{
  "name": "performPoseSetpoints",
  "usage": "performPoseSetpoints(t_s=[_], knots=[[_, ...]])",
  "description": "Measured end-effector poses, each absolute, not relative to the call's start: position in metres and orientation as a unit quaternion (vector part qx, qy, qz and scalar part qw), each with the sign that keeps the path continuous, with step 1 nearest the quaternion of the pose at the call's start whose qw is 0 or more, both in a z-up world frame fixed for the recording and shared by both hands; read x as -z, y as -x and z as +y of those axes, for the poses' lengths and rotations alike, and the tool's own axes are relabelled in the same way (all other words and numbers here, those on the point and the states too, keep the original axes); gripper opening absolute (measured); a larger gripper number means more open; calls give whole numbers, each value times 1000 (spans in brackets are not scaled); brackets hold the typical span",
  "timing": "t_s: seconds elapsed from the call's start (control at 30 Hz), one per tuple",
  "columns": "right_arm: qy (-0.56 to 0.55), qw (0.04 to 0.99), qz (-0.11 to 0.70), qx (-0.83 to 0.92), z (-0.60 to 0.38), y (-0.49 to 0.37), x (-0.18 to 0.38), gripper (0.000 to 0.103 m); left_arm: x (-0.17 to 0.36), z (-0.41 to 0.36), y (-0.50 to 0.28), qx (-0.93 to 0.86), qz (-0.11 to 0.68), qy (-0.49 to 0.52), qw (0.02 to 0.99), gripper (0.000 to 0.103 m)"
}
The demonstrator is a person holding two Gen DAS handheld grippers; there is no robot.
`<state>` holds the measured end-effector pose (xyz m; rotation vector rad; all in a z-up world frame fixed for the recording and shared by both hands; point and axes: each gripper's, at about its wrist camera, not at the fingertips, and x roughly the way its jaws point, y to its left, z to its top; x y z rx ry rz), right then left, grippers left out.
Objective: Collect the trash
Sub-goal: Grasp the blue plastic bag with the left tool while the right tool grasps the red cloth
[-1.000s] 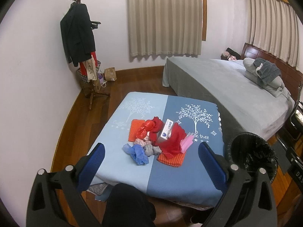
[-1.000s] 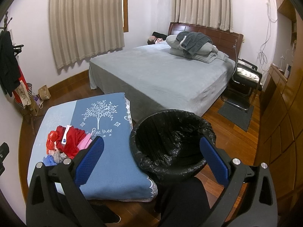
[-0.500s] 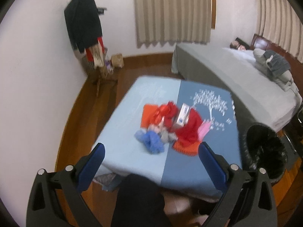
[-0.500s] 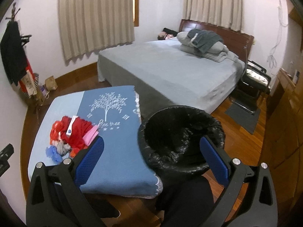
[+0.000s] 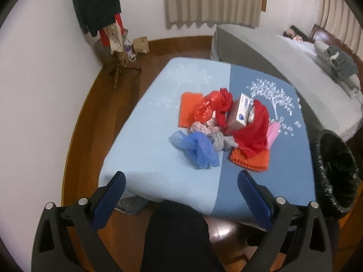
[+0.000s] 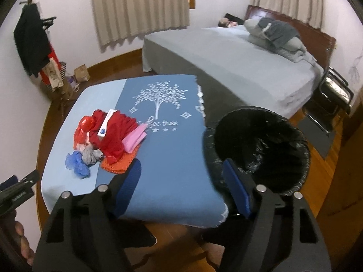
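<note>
A heap of trash lies on the blue-covered table (image 5: 158, 158): a crumpled blue bag (image 5: 195, 147), grey rags (image 5: 221, 140), red cloth (image 5: 256, 127), a small carton (image 5: 241, 111), orange mats (image 5: 188, 111) and a pink piece (image 5: 273, 133). My left gripper (image 5: 181, 192) hangs open above the table's near edge, nothing between its fingers. In the right wrist view the heap (image 6: 109, 136) sits left of my right gripper (image 6: 181, 183), whose jaws are closing on nothing. The black-lined bin (image 6: 261, 145) stands at the table's right side.
A grey bed (image 6: 226, 56) with a folded blanket fills the back right. A coat stand (image 5: 106, 22) with dark clothes stands in the left corner beside paper bags. A dark chair (image 6: 333, 93) is by the bed. A dark knee (image 5: 177, 231) shows below the left gripper.
Both grippers have dropped and tilted down toward the table, so the heap looks larger and nearer. The right gripper's fingers have drawn closer together; the left gripper's gap is unchanged.
</note>
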<state>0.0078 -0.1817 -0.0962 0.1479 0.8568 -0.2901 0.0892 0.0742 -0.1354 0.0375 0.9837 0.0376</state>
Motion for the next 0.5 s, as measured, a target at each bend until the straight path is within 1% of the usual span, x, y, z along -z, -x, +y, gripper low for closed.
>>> performPoseSetpoints(t_s=[0.03, 0.2, 0.27, 0.37, 0.5], knots=[[-71, 897, 417, 132, -178, -14, 102, 66, 141, 73, -95, -19, 473, -18, 881, 97], [-77, 891, 435, 107, -170, -40, 125, 59, 169, 72, -119, -11, 489, -20, 872, 95], [-72, 890, 440, 99, -164, -49, 133, 54, 179, 73, -128, -2, 503, -12, 864, 85], [-78, 887, 448, 83, -158, -65, 144, 51, 194, 73, -139, 11, 514, -5, 857, 83], [-82, 884, 456, 67, -148, -85, 158, 51, 209, 71, -152, 15, 520, -8, 854, 83]])
